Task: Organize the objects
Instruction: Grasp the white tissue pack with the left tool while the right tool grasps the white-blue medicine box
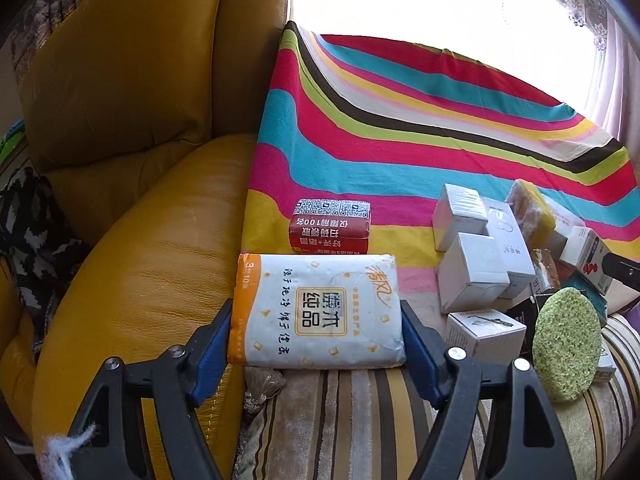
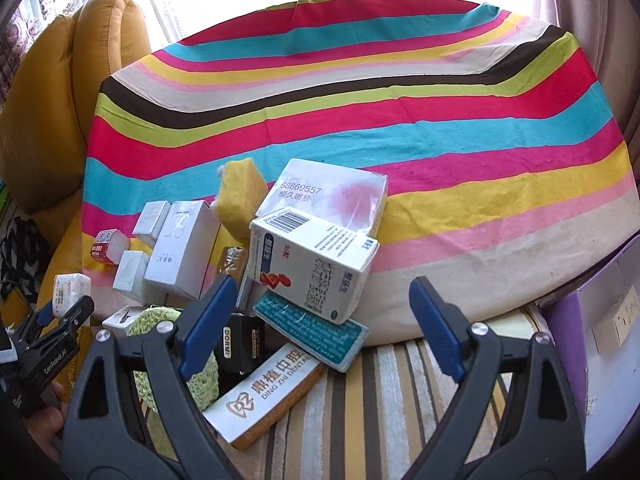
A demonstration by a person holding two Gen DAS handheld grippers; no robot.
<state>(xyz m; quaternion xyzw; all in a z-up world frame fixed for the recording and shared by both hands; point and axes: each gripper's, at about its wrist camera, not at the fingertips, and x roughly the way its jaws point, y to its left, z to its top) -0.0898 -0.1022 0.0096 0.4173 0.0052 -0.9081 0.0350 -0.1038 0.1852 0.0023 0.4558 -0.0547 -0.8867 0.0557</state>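
Observation:
My left gripper [image 1: 316, 320] is shut on a white and orange tissue pack [image 1: 324, 280], its blue pads pressed against the pack's two short sides; the pack rests at the edge of the striped cloth [image 1: 400, 120]. Just behind it lies a small red tissue pack [image 1: 330, 226]. To the right is a pile of white boxes [image 1: 472, 268], a yellow sponge [image 1: 530, 208] and a round green sponge [image 1: 568, 344]. My right gripper [image 2: 323, 282] is open and holds nothing. Ahead of it leans a blue and white medicine box [image 2: 312, 264] on a teal box [image 2: 312, 332]. A dental box [image 2: 264, 396] lies by its left finger.
A yellow leather sofa cushion [image 1: 140, 280] borders the cloth on the left. A purple box [image 2: 600, 328] stands at the right edge. A black box [image 2: 240, 344] sits low in the pile. The left gripper [image 2: 64, 312] shows at the far left of the right wrist view.

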